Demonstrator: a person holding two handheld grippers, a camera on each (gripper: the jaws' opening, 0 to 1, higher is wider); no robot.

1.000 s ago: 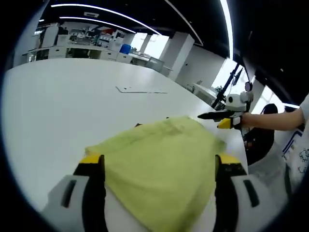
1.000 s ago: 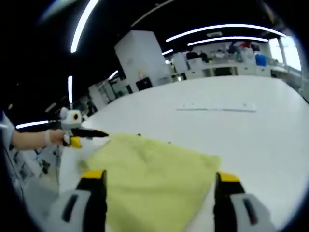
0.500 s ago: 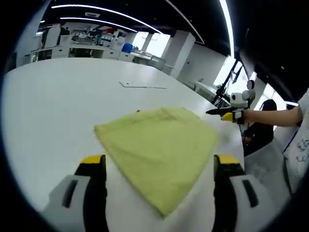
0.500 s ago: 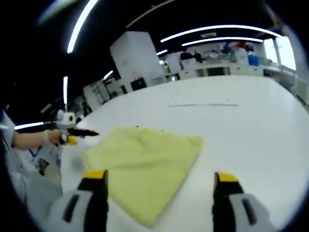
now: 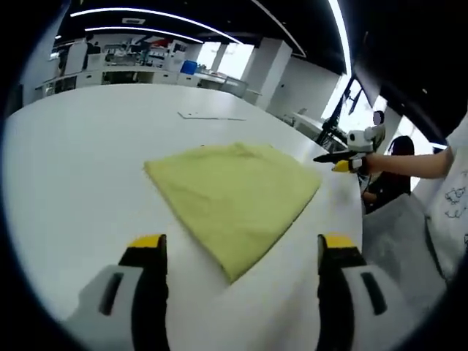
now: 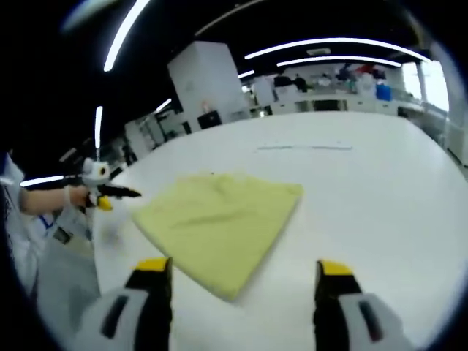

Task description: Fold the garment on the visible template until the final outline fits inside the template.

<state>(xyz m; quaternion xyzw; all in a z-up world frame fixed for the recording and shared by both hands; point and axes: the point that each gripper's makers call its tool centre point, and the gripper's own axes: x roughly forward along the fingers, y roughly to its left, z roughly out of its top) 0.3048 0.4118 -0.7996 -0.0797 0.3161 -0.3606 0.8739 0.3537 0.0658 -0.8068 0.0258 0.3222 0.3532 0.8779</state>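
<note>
While both grippers hang above the white table (image 5: 73, 183), the yellow-green garment (image 5: 234, 194) lies folded flat on it, a four-sided shape with one corner pointing back toward the cameras. In the left gripper view, the left gripper (image 5: 238, 267) rises from six o'clock with its two yellow-tipped jaws spread wide and nothing between them; the garment's near corner sits just beyond the gap, apart from both jaws. In that view the right gripper (image 5: 340, 159) comes in at about three o'clock, held in a person's hand (image 5: 373, 164), its slim dark jaws pointing toward the garment's right corner and near it; whether it touches the cloth cannot be told from here. In the right gripper view, the right gripper (image 6: 238, 274) also stands wide open and empty at six o'clock, with the garment (image 6: 219, 219) ahead at centre, clear of the jaws. The left gripper (image 6: 110, 196) shows there at nine o'clock, held by a hand (image 6: 73, 197), just off the garment's left corner. A thin pale strip (image 5: 212, 116) lies on the table well beyond the garment, toward twelve o'clock. Any template under the cloth cannot be made out.
</note>
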